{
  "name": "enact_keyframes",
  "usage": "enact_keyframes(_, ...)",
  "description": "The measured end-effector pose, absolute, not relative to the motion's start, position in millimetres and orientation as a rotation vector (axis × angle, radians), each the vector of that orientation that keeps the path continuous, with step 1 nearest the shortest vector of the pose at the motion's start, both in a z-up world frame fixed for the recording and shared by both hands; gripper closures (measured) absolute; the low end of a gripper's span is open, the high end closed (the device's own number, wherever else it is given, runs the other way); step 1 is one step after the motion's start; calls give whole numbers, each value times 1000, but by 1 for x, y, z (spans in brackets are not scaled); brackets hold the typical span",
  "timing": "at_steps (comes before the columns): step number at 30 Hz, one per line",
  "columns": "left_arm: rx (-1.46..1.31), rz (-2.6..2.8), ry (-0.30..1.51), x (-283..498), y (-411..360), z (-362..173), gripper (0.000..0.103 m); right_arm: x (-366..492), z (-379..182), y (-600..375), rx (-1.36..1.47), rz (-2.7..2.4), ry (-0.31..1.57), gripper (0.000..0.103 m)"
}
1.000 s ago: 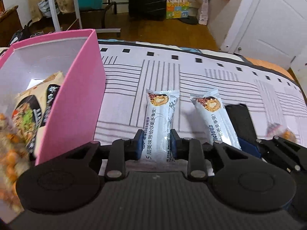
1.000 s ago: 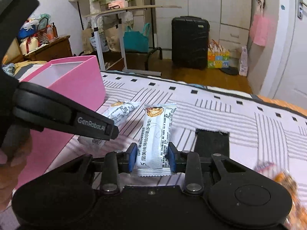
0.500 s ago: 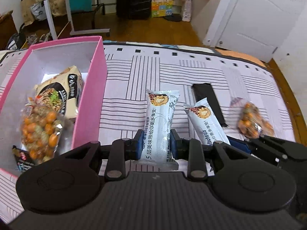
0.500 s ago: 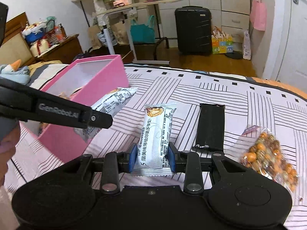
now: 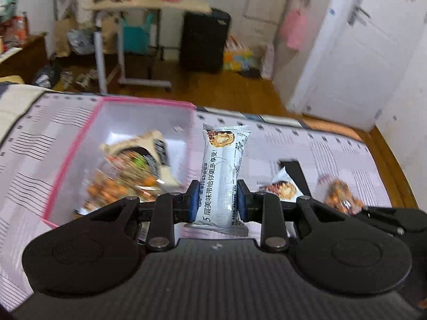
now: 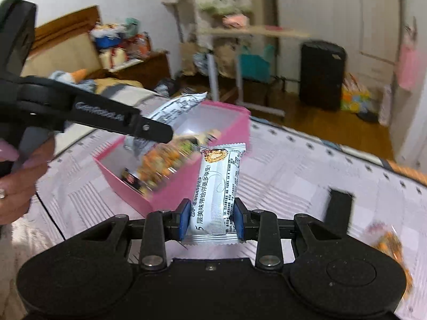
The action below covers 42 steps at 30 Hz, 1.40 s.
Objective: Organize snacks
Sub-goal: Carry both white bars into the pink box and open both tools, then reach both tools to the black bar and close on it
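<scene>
Left tool [image 5: 215, 204] clamped on a white foil snack bar [image 5: 222, 176], held above the near right rim of the open pink rectangular box [image 5: 66, 164]. Right tool [image 6: 210, 220] gripping a second, matching white bar [image 6: 216, 186] — raised beside that box's right wall. Inside the box — mixed snack packets [image 5: 133, 170]. On the striped bedspread [image 5: 307, 146], toward the right edge, a black wrapper [image 6: 339, 208] and a clear nut bag [image 5: 343, 196].

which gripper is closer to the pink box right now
Left. In the right wrist view the left gripper holds its silver snack bar right over the pink box. The right gripper, shut on its own bar, sits off the box's near side.
</scene>
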State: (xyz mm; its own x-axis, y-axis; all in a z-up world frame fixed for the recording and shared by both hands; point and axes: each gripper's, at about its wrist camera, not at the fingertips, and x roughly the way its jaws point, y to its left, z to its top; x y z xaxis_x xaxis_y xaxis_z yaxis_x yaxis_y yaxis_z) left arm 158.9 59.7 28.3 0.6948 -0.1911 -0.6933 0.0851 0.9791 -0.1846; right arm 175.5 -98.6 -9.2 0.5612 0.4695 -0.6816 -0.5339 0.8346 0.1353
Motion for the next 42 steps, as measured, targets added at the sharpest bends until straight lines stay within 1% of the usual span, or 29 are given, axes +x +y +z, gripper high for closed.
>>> enact_keyframes(7,-217,-76,759,160,114,30,76,193,-3,-49,-149,673,678,65)
enact_keyframes(11,-237,-13,781,167,137,13,76,212,-16,-21,-169,703,700,66)
enact_keyframes(17,-229,94,817,182,159,-17,76,229,-44,13,-276,660,681,66)
enact_keyframes(22,-262,126,833,194,177,-38,74,250,-54,33,-350,675,653,65)
enact_keyframes(25,-280,132,833,199,182,-49,74,262,-62,44,-361,706,675,65)
enact_keyframes(26,-276,132,833,200,183,-51,74,266,-65,46,-354,711,692,64)
enact_keyframes(27,-270,133,831,200,182,-53,72,268,-67,47,-345,712,713,60)
enact_keyframes(28,-268,132,832,201,182,-54,72,268,-68,46,-330,704,721,58)
enact_keyframes(30,-268,120,836,200,179,-55,70,264,-68,39,-293,693,708,43)
enact_keyframes(31,-274,109,837,200,179,-53,66,259,-65,34,-280,685,699,41)
enact_keyframes(34,-299,74,828,194,178,-46,63,238,-52,15,-245,680,653,39)
enact_keyframes(36,-317,42,823,189,175,-40,62,220,-41,-3,-226,676,616,33)
enact_keyframes(39,-333,-17,810,180,165,-30,62,196,-24,-29,-215,640,563,33)
enact_keyframes(42,-331,-81,801,173,148,-20,61,179,-10,-55,-204,601,557,32)
